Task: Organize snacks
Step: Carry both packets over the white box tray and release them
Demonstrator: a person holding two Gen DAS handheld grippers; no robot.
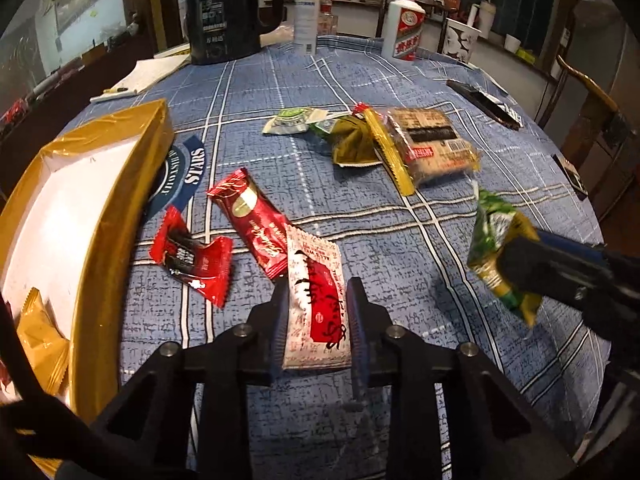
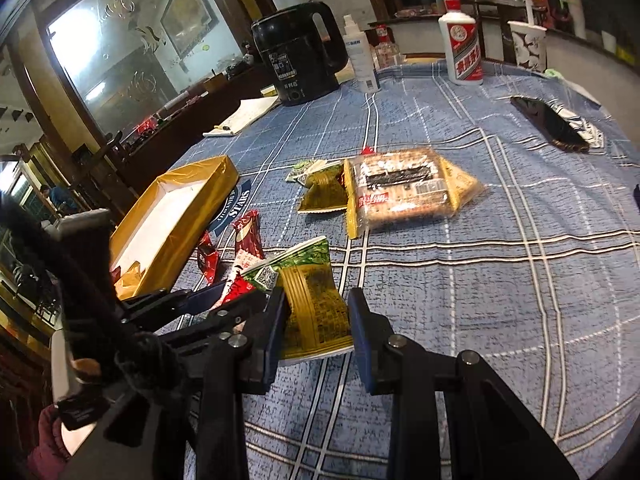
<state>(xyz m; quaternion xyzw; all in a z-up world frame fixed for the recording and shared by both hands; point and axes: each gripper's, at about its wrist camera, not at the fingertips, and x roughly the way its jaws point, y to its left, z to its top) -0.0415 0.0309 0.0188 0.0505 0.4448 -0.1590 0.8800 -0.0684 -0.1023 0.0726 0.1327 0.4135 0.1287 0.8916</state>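
The left gripper (image 1: 318,320) has its jaws pinching a white and red snack packet (image 1: 316,300), which stands out ahead of them over the tabletop (image 1: 400,248). The right gripper (image 2: 316,324) has its jaws closed on a green and gold snack packet (image 2: 310,300); this packet is lifted above the blue checked cloth.

Just ahead and to the left of the left jaws lie a long red wafer bar (image 1: 252,224) and a small red and black packet (image 1: 192,256), both flat on the cloth. The long bar touches the far end of the held white packet. Further left stands the gold box (image 1: 100,240), open, with a white inside. A gold packet (image 1: 40,344) lies in its near corner.

Well ahead of both jaws there is a group of snacks: a large clear cracker pack (image 1: 432,144), an olive-green packet (image 1: 352,144) beside it, and a small pale green packet (image 1: 290,120). At the far edge stand a black kettle (image 1: 228,12) and a white liquor bottle (image 1: 404,26).
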